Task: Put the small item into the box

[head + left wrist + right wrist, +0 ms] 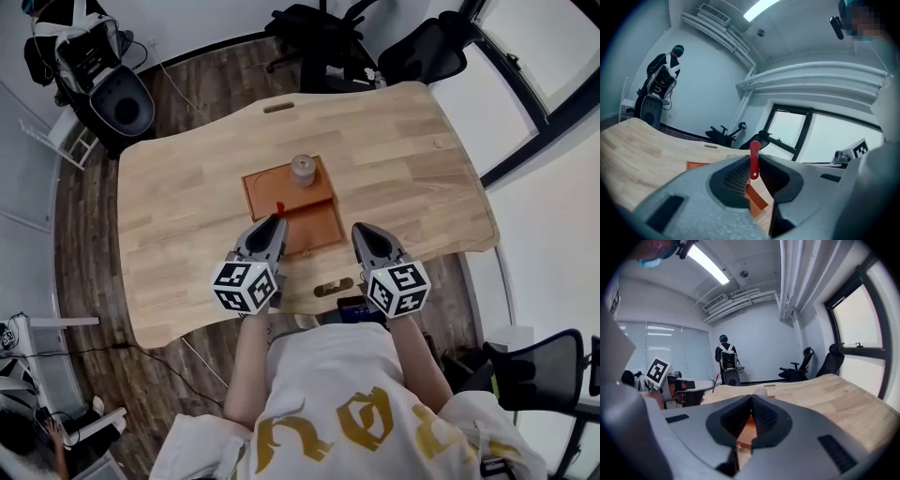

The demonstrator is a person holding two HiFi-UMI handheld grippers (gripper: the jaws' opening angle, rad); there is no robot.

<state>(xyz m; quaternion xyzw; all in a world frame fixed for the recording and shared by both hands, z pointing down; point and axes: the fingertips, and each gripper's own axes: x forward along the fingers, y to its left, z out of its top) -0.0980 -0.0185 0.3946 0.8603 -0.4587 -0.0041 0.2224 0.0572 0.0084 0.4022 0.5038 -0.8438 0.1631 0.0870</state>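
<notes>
two grippers | left gripper [275, 221] clamped on one small red item [754, 151], over 9 o'clock side of one orange box [317, 228] | right gripper [751, 400] jaws together, empty, at box's 4 o'clock | one grey round container [302, 170] at box's 12 o'clock | one wooden table [187, 187]

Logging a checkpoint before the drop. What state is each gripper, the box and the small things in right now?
Left gripper: jaws shut on the red piece, above the box's near edge.
Red piece: pinched upright, off the table.
Right gripper: jaws together, nothing between them.
Box: open, both halves flat on the table.
Grey can: upright in the box's far half.
</notes>
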